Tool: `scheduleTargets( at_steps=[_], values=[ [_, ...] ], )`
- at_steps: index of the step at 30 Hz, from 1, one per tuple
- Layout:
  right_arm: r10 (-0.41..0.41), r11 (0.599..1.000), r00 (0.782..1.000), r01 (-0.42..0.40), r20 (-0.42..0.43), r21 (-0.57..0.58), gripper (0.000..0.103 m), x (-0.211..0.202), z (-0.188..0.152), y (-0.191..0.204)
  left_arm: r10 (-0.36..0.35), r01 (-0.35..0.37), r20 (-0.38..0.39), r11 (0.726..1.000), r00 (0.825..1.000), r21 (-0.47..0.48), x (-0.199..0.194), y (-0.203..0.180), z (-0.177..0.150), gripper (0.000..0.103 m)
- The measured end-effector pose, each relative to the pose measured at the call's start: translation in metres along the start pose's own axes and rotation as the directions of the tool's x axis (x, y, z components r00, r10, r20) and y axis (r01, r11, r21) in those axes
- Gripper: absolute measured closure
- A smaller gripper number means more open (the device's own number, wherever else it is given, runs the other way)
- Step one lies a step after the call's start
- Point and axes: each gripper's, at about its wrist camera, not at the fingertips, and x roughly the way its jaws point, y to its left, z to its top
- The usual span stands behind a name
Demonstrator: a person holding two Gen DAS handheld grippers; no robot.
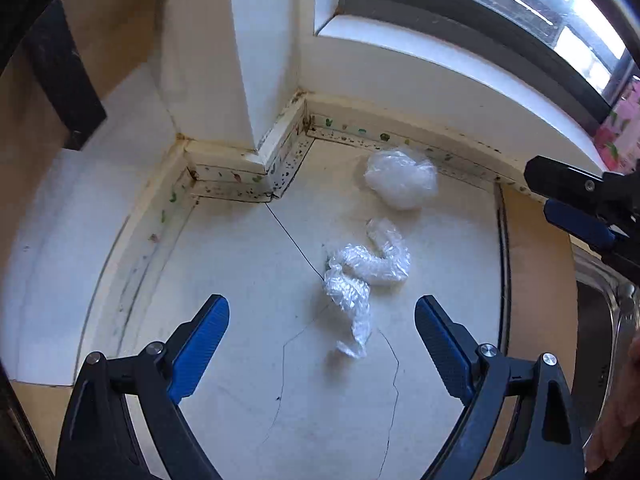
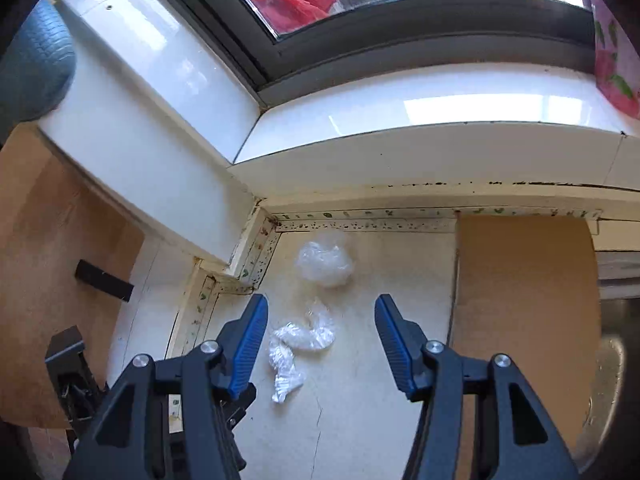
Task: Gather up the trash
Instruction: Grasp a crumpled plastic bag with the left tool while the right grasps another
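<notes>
Blue ribbed pads line my left tongs (image 1: 322, 316), spread wide and holding nothing; my right tongs (image 2: 321, 320) gape just as wide, empty too. Between the left fingertips and just ahead lies a twisted strip of clear plastic wrap (image 1: 362, 276), crinkled, glossy, snaking in an S across the cracked white counter (image 1: 248, 280). Beyond it, a little apart, sits a balled wad of clear plastic (image 1: 401, 178), rounder and cloudier, near the stained, speckled backsplash edge (image 1: 352, 133). Right of both lies a tan board (image 2: 524, 300). Farthest off are a glossy white sill (image 2: 440, 114) and the dark window frame (image 2: 400, 36).
</notes>
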Motion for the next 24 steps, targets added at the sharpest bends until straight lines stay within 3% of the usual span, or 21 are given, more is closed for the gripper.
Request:
scheduleTargets(
  at_steps=[4,6,10,13,16,17,18,24],
  values=[
    [0.028,0.998,1.000,-0.028,0.002,0.051,0.047,0.037,0.010,-0.015,-0.033,0.031,-0.029,0.997,0.999,-0.070,0.034,-0.001,0.012,0.010],
    [0.048,0.997,0.999,-0.048,0.002,0.067,0.047,0.053,0.014,-0.019,-0.034,0.031,-0.035,0.996,0.999,-0.087,0.047,-0.003,0.016,0.018],
    [0.069,0.995,0.997,-0.067,-0.017,0.073,0.047,0.082,0.019,-0.017,-0.050,0.043,-0.078,0.995,0.996,-0.086,0.070,-0.006,0.018,0.078],
    [0.082,0.995,0.996,-0.079,-0.042,0.067,0.047,0.101,0.018,-0.014,-0.050,0.047,-0.047,0.997,0.998,-0.066,0.068,-0.008,0.013,0.092],
    [0.091,0.995,0.994,-0.088,-0.059,0.049,0.048,0.112,0.013,-0.011,-0.044,0.041,-0.029,0.996,0.999,-0.084,0.063,-0.001,0.005,0.095],
    [0.092,0.995,0.994,-0.089,-0.056,0.045,0.058,0.113,0.011,-0.011,-0.046,0.043,-0.026,0.994,0.999,-0.095,0.062,0.002,0.003,0.096],
    [0.090,0.995,0.995,-0.088,-0.049,0.038,0.058,0.112,0.009,-0.011,-0.051,0.048,-0.024,0.993,0.998,-0.109,0.059,0.005,0.000,0.096],
    [0.080,0.997,0.995,-0.080,-0.061,0.003,0.063,0.081,-0.009,-0.007,-0.062,0.060,-0.006,0.990,0.998,-0.131,0.031,0.008,-0.023,0.096]
  ],
)
